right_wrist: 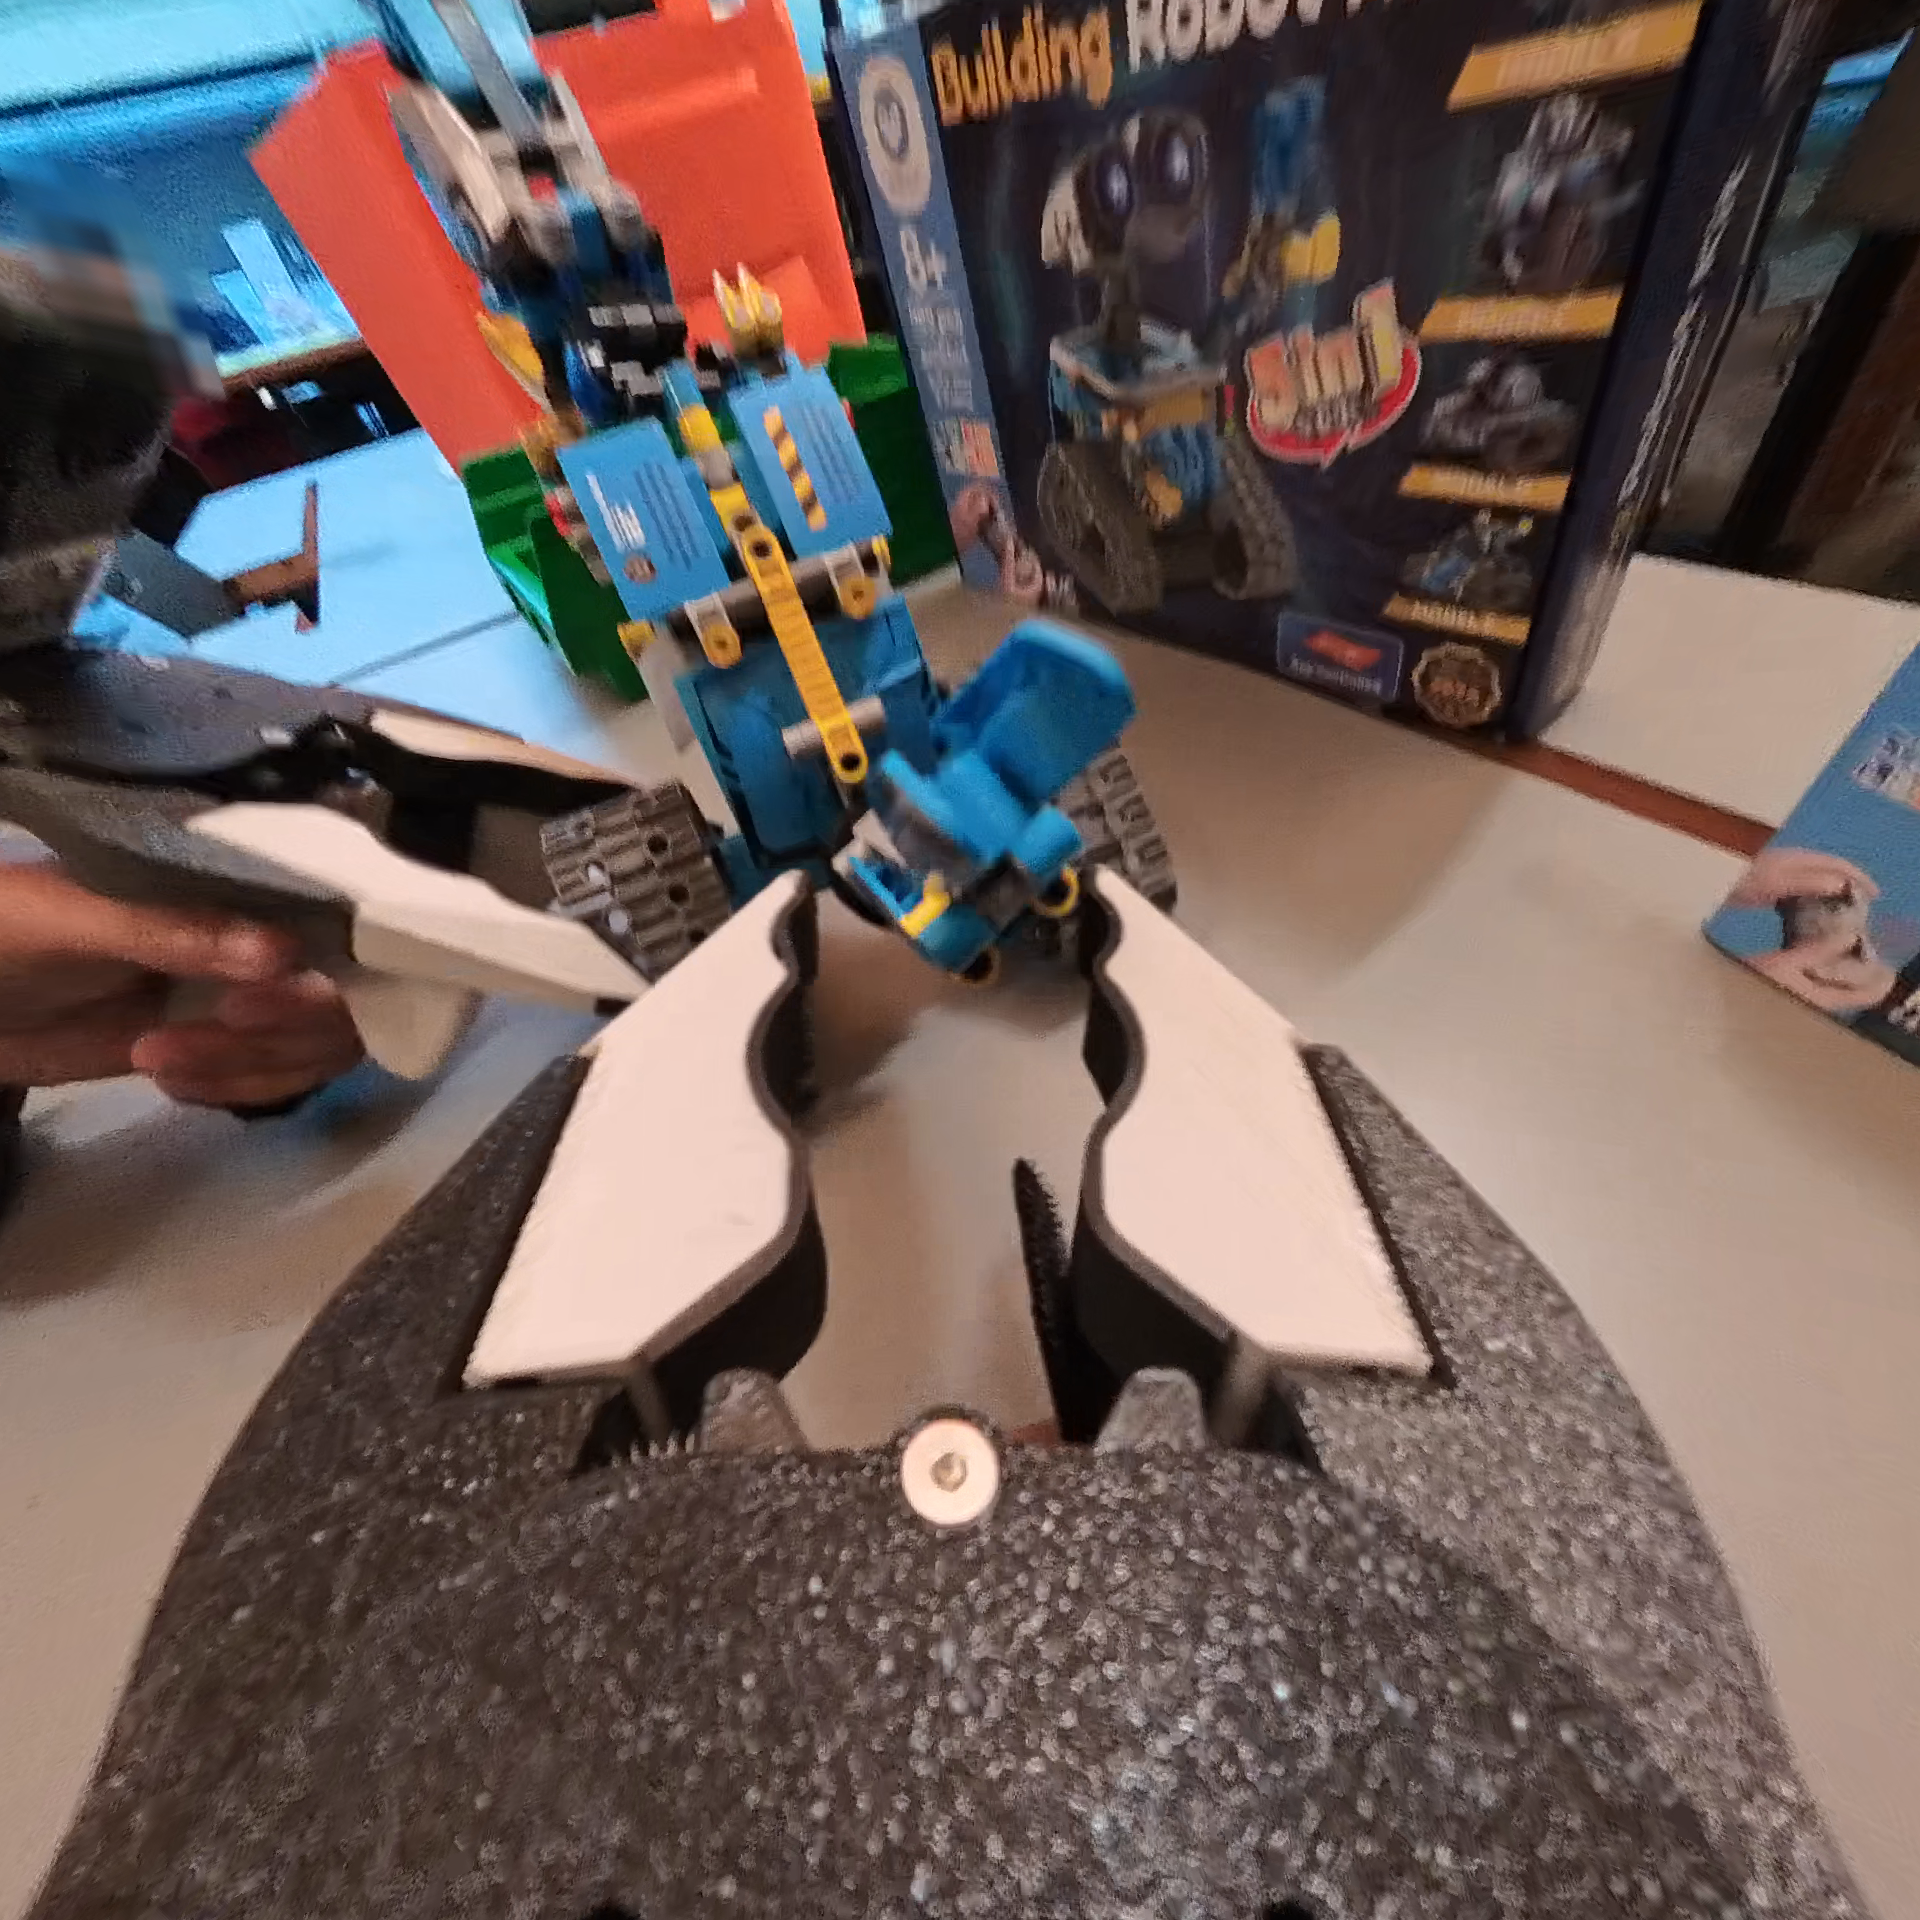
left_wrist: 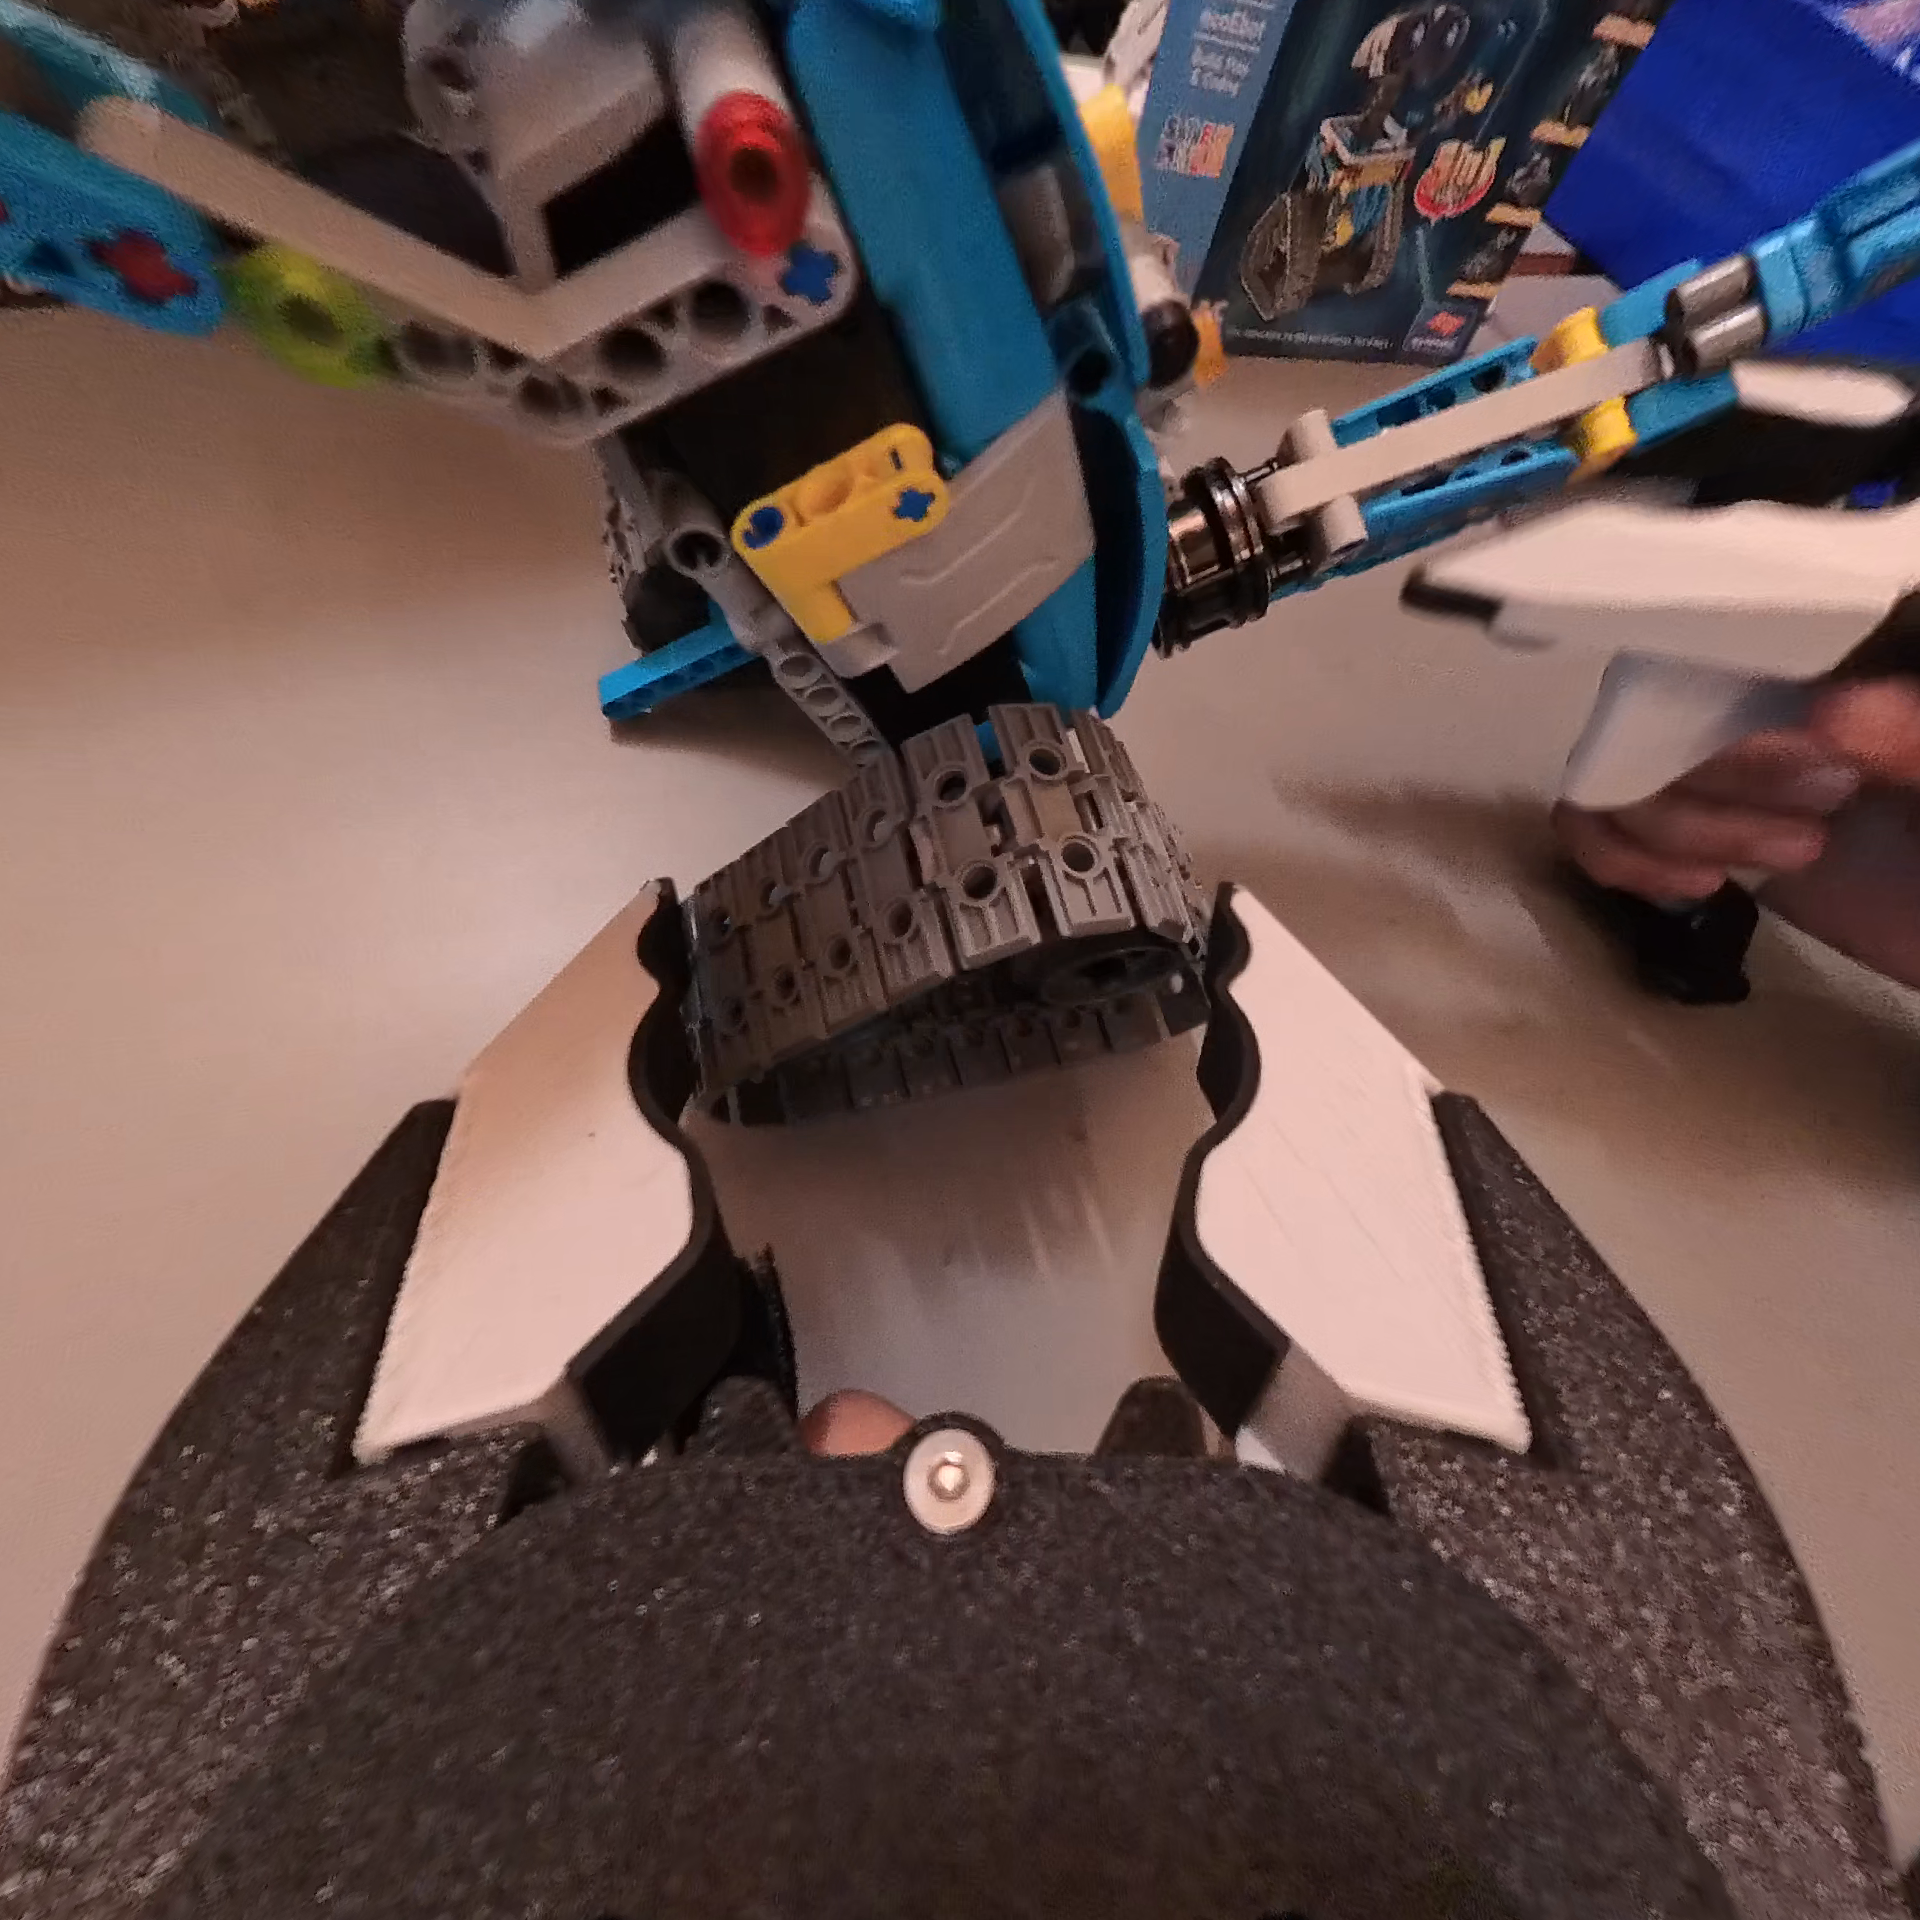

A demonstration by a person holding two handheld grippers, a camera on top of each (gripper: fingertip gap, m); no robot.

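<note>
A blue and grey brick-built toy robot [right_wrist: 790, 665] with grey tracks stands on a beige table [right_wrist: 1455, 1091]. My left gripper [left_wrist: 940, 925] is shut on the robot's near grey track [left_wrist: 935, 914], with one finger on each side of the tread. It also shows in the right wrist view [right_wrist: 468, 914], at the left track [right_wrist: 634, 873]. My right gripper [right_wrist: 951, 899] has its fingertips against the blue hand [right_wrist: 987, 790] at the end of the robot's arm. In the left wrist view the right gripper [left_wrist: 1662, 592] shows at the far end of that blue beam arm [left_wrist: 1475, 447].
A dark toy box [right_wrist: 1299, 364] stands behind the robot, also in the left wrist view [left_wrist: 1351, 177]. An orange box [right_wrist: 675, 156] and a green box [right_wrist: 904, 468] stand at the back left. A blue box [right_wrist: 1829, 883] sits at the right. A hand [right_wrist: 156, 997] holds the left gripper.
</note>
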